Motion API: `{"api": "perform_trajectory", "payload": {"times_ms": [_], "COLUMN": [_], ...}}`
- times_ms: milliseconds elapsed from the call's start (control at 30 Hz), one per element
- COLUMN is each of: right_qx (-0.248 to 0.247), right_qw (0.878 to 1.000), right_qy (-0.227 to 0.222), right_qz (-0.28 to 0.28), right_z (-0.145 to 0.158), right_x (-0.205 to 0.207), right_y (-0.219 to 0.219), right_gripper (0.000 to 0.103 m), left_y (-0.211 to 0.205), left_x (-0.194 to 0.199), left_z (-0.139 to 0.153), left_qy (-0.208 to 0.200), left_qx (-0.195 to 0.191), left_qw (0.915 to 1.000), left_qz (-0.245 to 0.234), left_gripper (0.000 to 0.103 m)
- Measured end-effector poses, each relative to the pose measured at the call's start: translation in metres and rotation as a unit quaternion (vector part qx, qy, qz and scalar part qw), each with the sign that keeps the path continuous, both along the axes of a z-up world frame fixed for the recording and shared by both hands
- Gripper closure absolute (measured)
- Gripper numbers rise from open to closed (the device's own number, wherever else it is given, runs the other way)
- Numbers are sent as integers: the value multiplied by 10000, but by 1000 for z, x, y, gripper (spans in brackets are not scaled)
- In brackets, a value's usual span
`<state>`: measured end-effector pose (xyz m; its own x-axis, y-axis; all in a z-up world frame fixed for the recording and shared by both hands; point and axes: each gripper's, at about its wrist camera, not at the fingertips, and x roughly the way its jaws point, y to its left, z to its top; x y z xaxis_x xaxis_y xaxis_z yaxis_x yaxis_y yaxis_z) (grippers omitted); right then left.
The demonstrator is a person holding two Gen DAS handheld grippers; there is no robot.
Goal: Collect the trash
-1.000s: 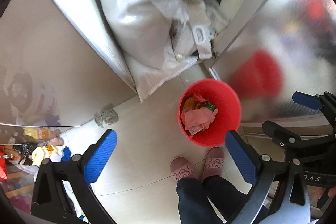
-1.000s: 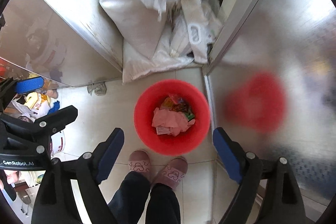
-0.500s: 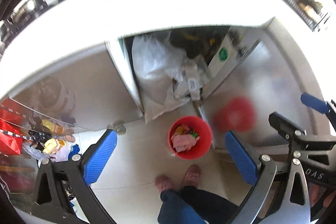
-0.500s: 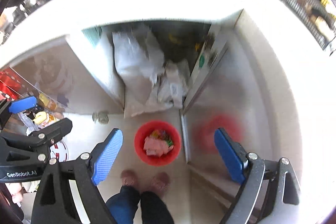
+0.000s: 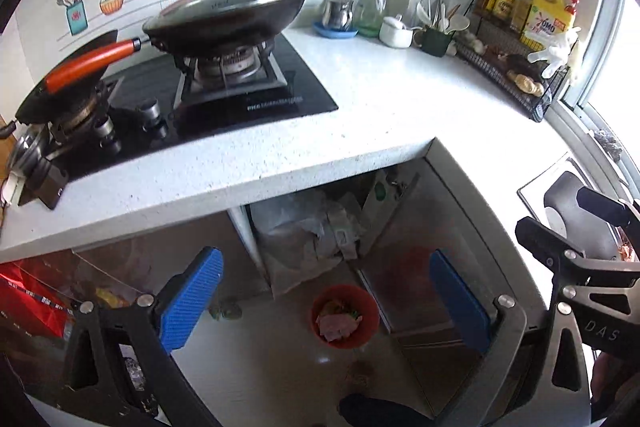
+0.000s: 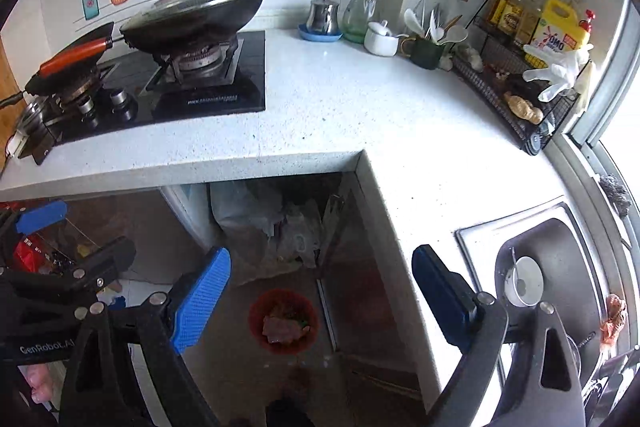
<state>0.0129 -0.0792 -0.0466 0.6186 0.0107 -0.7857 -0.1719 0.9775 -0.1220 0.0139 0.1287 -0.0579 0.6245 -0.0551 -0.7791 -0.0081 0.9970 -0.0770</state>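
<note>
A red trash bucket stands on the floor far below, holding pink paper and coloured wrappers; it also shows in the right wrist view. My left gripper is open and empty, held high above the counter edge. My right gripper is open and empty at about the same height, to the right of the left one. The white speckled countertop lies ahead, bare in its middle; it shows in the right wrist view too.
A gas stove with a lidded wok and a red-handled pan is at the left. Utensil cups, a kettle and a wire rack with bottles line the back right. A sink with a bowl is at right. Bags fill the open cabinet.
Both grippers have risen from just above the red bucket on the floor to above counter height. The stove and countertop have come into view. Both stay open and empty.
</note>
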Motion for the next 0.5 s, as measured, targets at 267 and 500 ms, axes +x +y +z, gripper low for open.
{"api": "perform_trajectory", "payload": {"times_ms": [267,500], "right_qx": [115,132], "right_qw": [9960,9923], "right_qy": [-783,-1130], "right_qz": [-405,-493], "right_z": [74,105], "right_x": [-62,-110], "right_y": [-7,-9], "right_gripper": [11,11], "left_y": [-9,-10], "left_x": [-58,-116], "left_z": [84,128], "left_qy": [-833,-1243], "left_qx": [84,2], "left_qw": [9953,9898], "left_qz": [-480,-702], "left_gripper": [1,1]}}
